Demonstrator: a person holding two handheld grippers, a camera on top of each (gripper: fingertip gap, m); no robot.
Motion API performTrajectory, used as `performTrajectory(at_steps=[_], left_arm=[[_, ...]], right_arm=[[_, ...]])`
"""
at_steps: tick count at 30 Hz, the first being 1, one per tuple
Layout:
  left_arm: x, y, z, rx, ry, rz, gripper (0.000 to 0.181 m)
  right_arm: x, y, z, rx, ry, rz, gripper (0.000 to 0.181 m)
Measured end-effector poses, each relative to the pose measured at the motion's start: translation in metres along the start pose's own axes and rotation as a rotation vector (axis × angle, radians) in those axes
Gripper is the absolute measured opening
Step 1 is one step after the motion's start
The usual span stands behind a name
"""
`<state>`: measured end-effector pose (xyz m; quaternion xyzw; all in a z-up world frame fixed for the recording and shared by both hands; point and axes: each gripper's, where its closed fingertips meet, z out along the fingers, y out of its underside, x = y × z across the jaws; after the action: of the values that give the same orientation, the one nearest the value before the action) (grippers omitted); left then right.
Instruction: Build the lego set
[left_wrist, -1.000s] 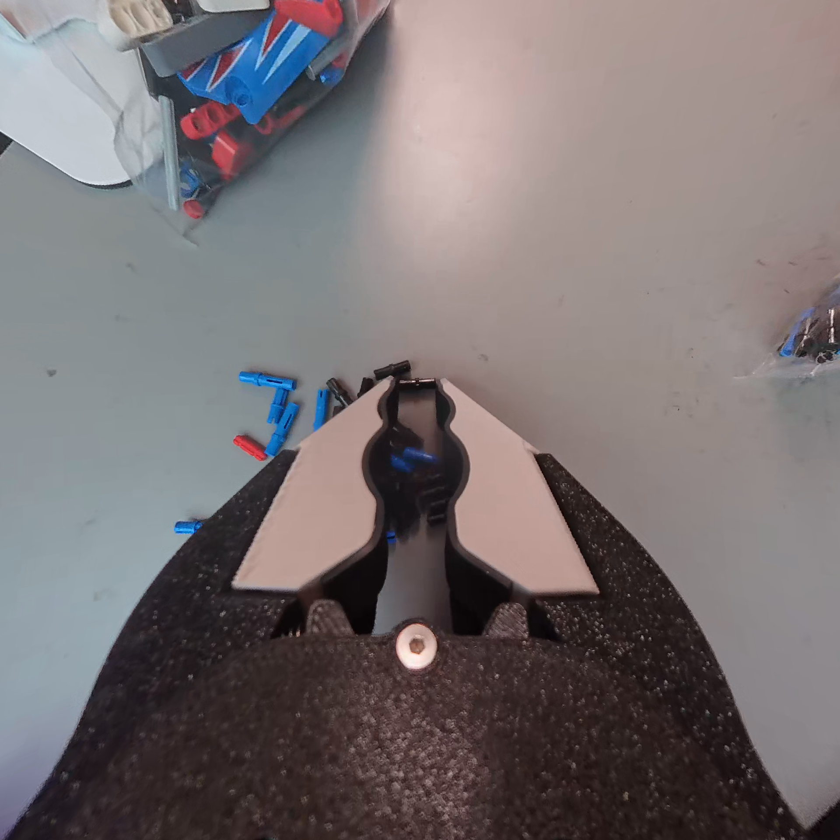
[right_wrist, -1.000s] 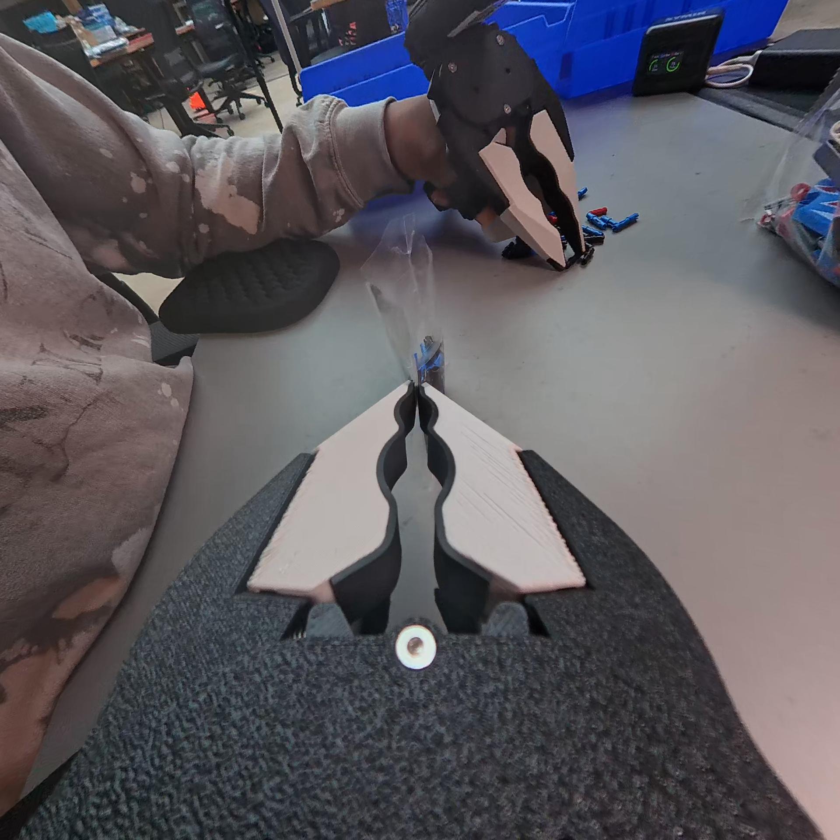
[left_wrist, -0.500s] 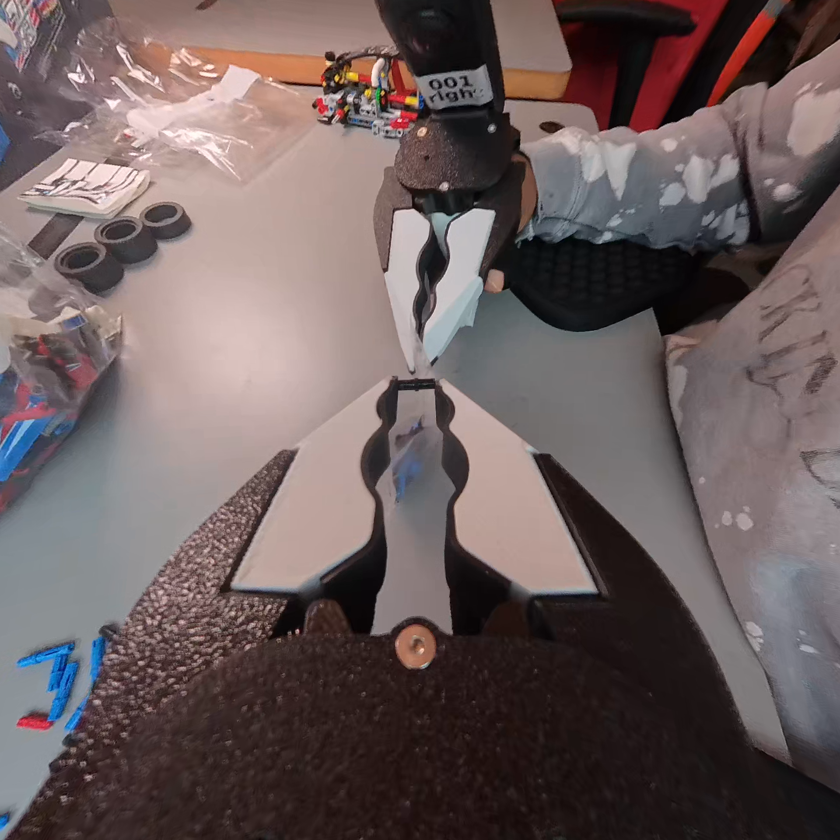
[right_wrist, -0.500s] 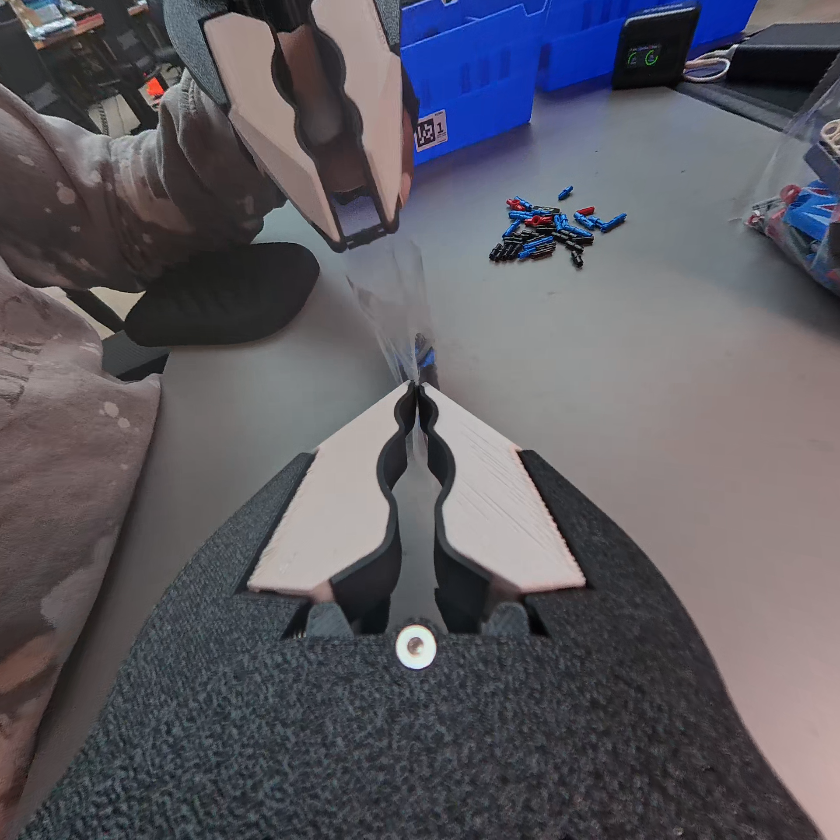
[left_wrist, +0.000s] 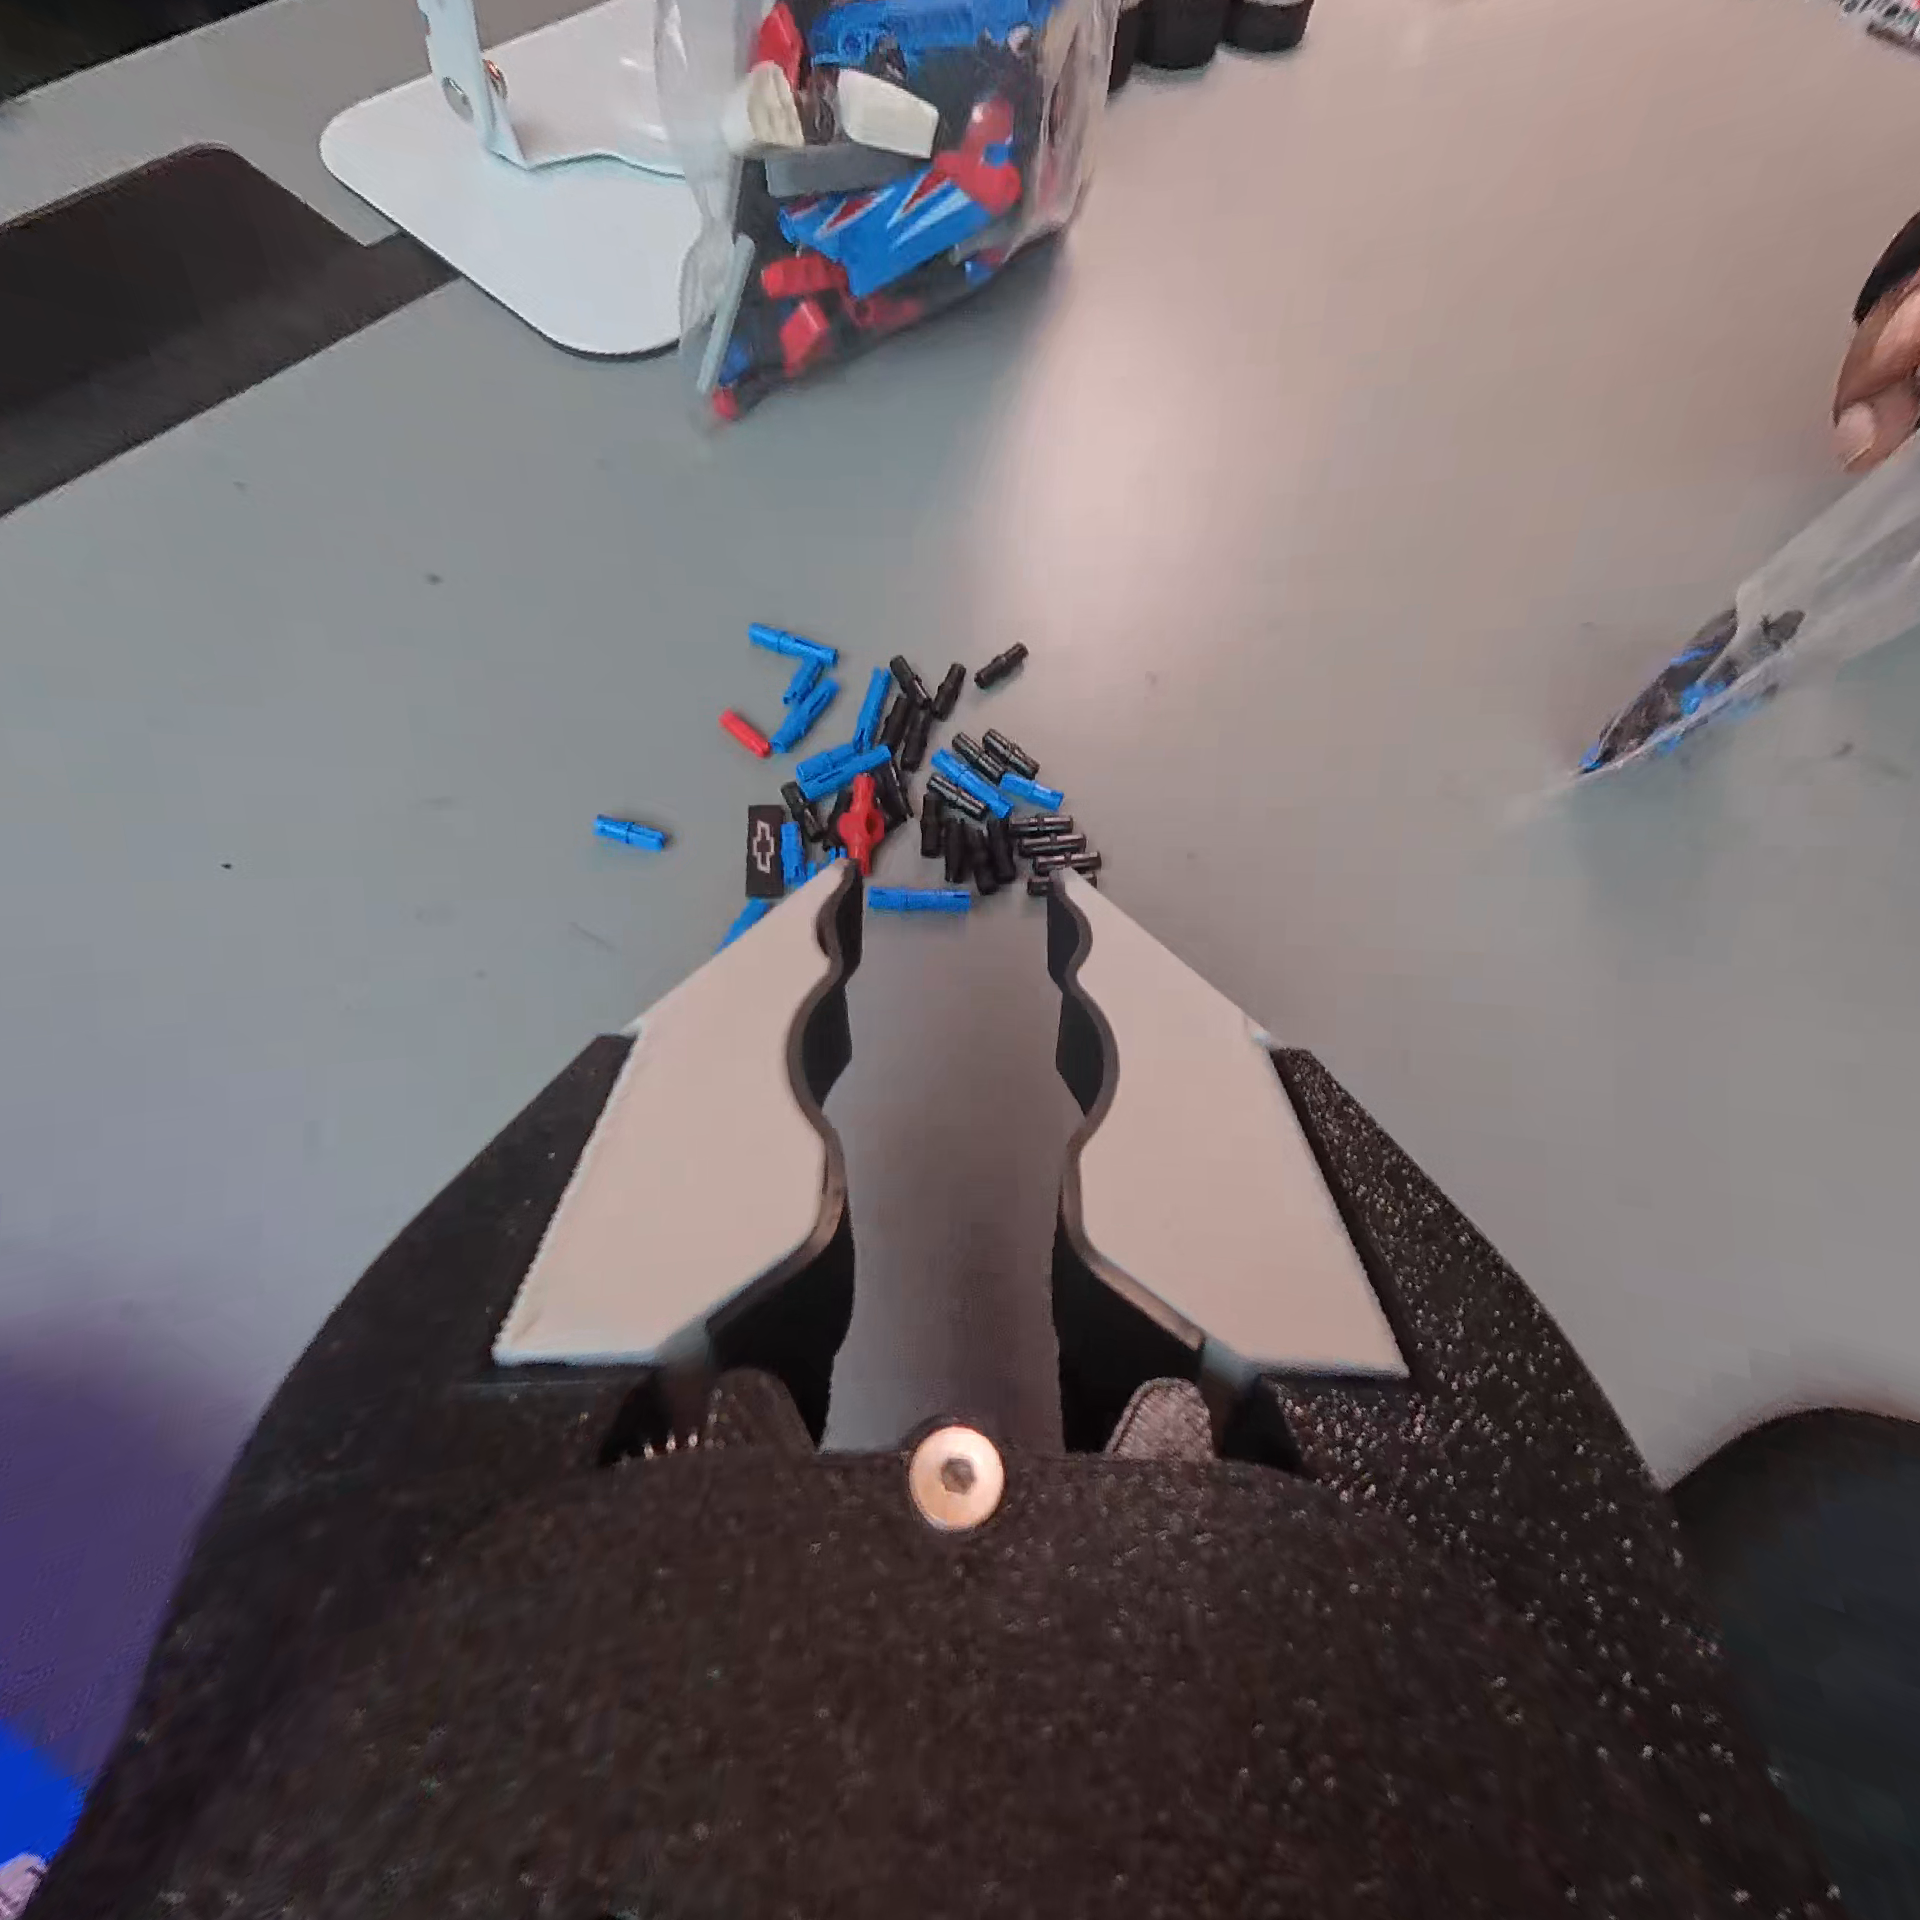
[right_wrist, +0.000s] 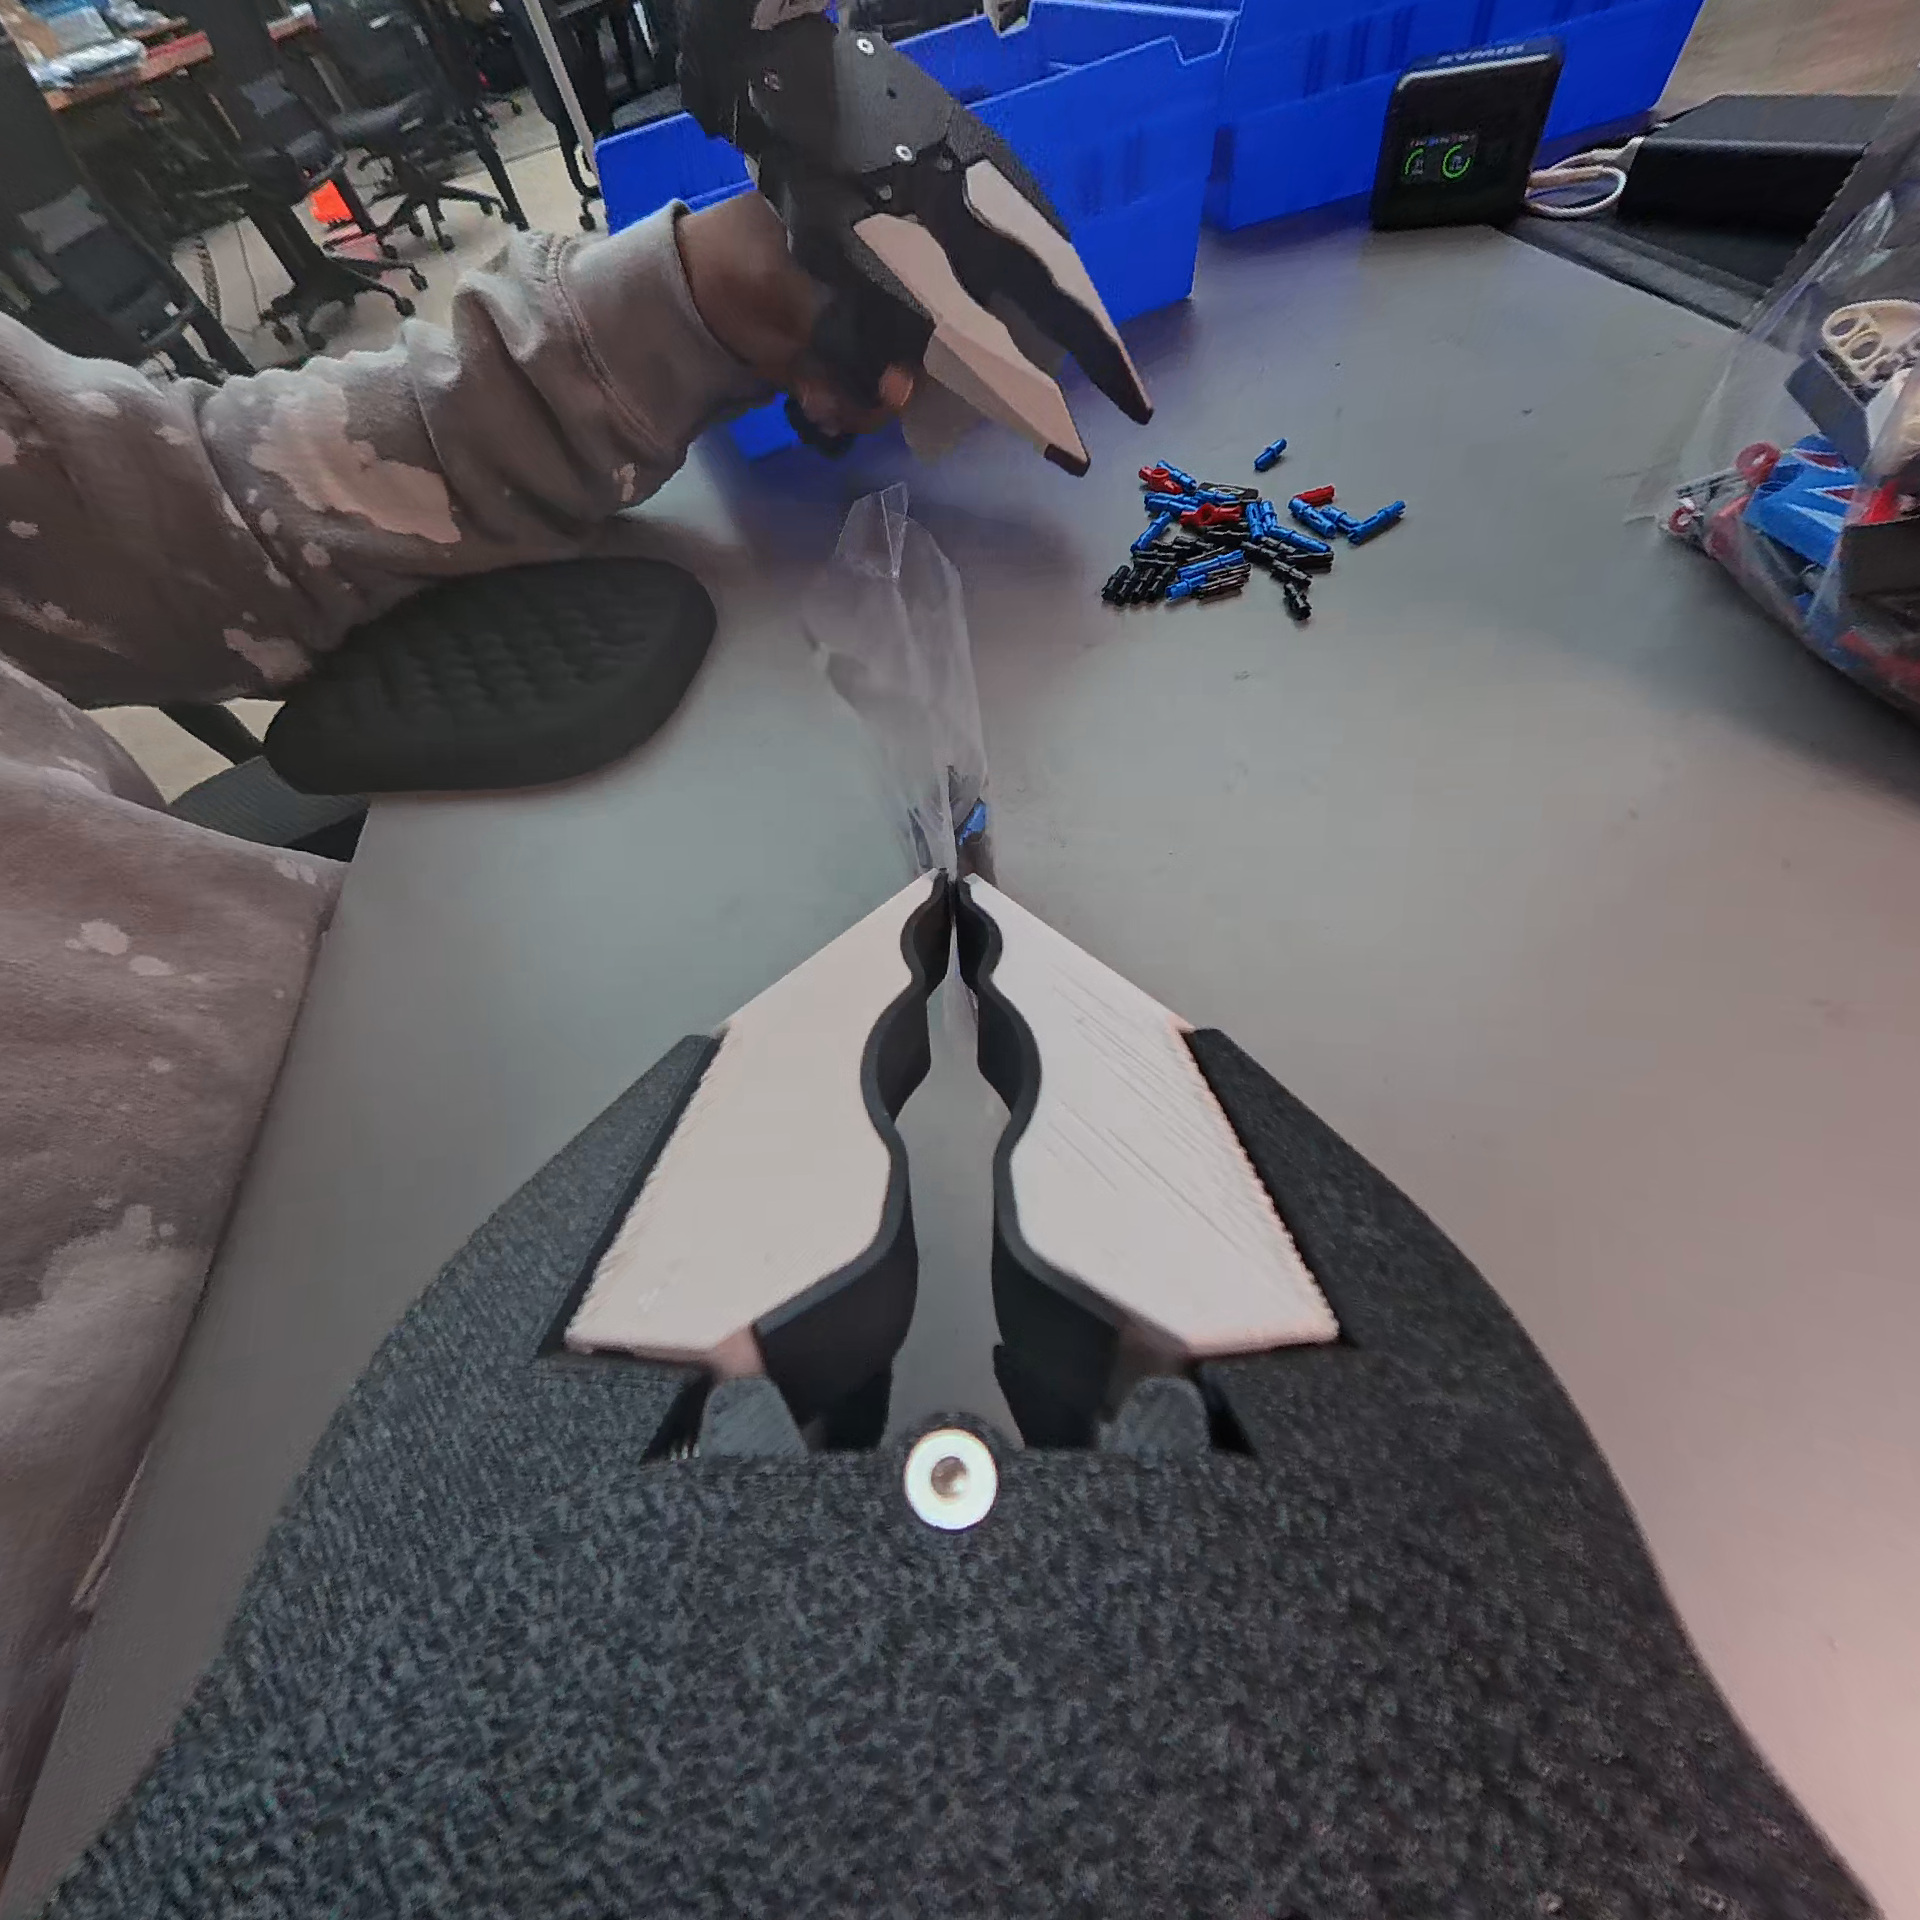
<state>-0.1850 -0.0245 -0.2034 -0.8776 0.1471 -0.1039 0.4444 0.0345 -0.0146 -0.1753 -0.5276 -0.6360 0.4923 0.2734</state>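
A pile of small blue, black and red lego pins (left_wrist: 914, 790) lies on the grey table. My left gripper (left_wrist: 951, 883) is open and empty, its fingertips just short of the pile's near edge. In the right wrist view the left gripper (right_wrist: 1103, 434) hovers above the table, left of the pins (right_wrist: 1226, 540). My right gripper (right_wrist: 951, 883) is shut on the bottom of a small clear plastic bag (right_wrist: 904, 644) that stands upright with a few blue and black pins low inside. The bag also shows at the right edge of the left wrist view (left_wrist: 1745, 665).
A large clear bag of blue, red and black lego parts (left_wrist: 883, 187) stands beyond the pile, also at the right (right_wrist: 1829, 499). A white stand base (left_wrist: 520, 208) sits beside it. Blue bins (right_wrist: 1091, 135) and a small screen device (right_wrist: 1455, 145) line the far edge. A sleeved arm (right_wrist: 364, 468) reaches in. The grippers' ends are close to 25 cm from one another.
My left gripper has swung away from the small bag back to the pin pile and opened wide. My right gripper has stayed shut on the bag in the same place.
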Motion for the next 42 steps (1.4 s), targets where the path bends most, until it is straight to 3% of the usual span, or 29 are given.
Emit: performTrajectory(at_steps=[6, 12, 26, 36, 42], left_arm=[[-0.013, 0.022, 0.02, -0.134, -0.079, 0.095, 0.035], [-0.01, 0.023, 0.026, -0.142, -0.057, 0.1, 0.034], [-0.005, 0.022, 0.028, -0.139, -0.039, 0.134, 0.012], [-0.002, 0.016, 0.032, -0.13, -0.033, 0.005, 0.023], [-0.01, 0.018, 0.036, -0.156, -0.089, -0.037, 0.012]], right_arm=[[-0.002, 0.002, -0.001, -0.016, 0.0, -0.021, 0.0], [0.001, 0.003, -0.003, -0.01, 0.004, -0.01, 0.0], [-0.001, 0.004, -0.002, -0.01, -0.014, 0.0, 0.0], [-0.003, 0.006, -0.002, -0.024, -0.02, -0.01, 0.0], [-0.003, 0.007, -0.002, -0.029, -0.023, -0.008, 0.001]])
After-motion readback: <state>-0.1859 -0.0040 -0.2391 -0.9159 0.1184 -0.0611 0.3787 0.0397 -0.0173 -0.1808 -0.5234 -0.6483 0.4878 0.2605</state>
